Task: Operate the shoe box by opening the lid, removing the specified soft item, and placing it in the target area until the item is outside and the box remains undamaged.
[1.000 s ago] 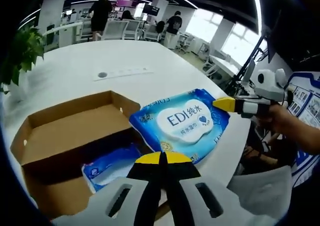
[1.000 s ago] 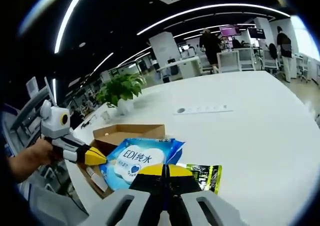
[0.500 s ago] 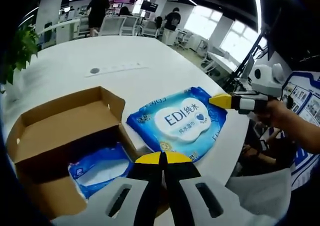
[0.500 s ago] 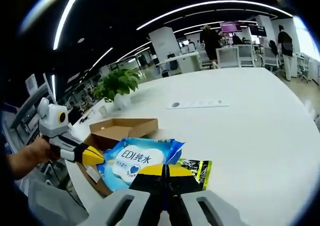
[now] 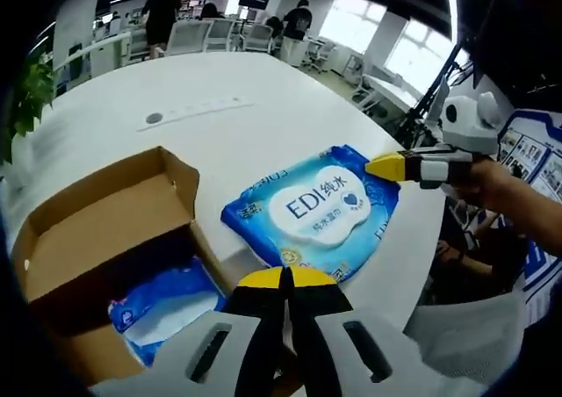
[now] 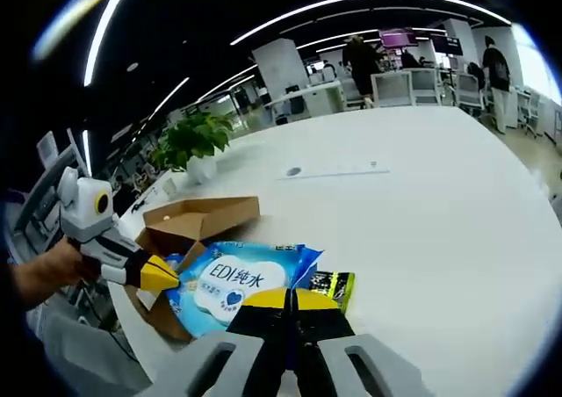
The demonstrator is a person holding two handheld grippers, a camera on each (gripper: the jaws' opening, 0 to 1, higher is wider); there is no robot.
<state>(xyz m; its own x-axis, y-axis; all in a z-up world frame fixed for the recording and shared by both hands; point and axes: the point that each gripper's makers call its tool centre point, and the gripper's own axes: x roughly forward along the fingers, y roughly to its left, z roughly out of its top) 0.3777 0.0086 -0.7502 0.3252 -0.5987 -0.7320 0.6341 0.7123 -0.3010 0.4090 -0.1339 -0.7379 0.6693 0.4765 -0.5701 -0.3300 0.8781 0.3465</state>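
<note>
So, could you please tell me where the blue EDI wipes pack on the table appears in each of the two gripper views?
Left gripper view: the blue EDI wipes pack lies right of centre on the white table, just above this view's own jaws.
Right gripper view: the pack lies low and left of centre, right above that view's own jaws.
Shared landmark: the open cardboard box, beside the pack in both.
</note>
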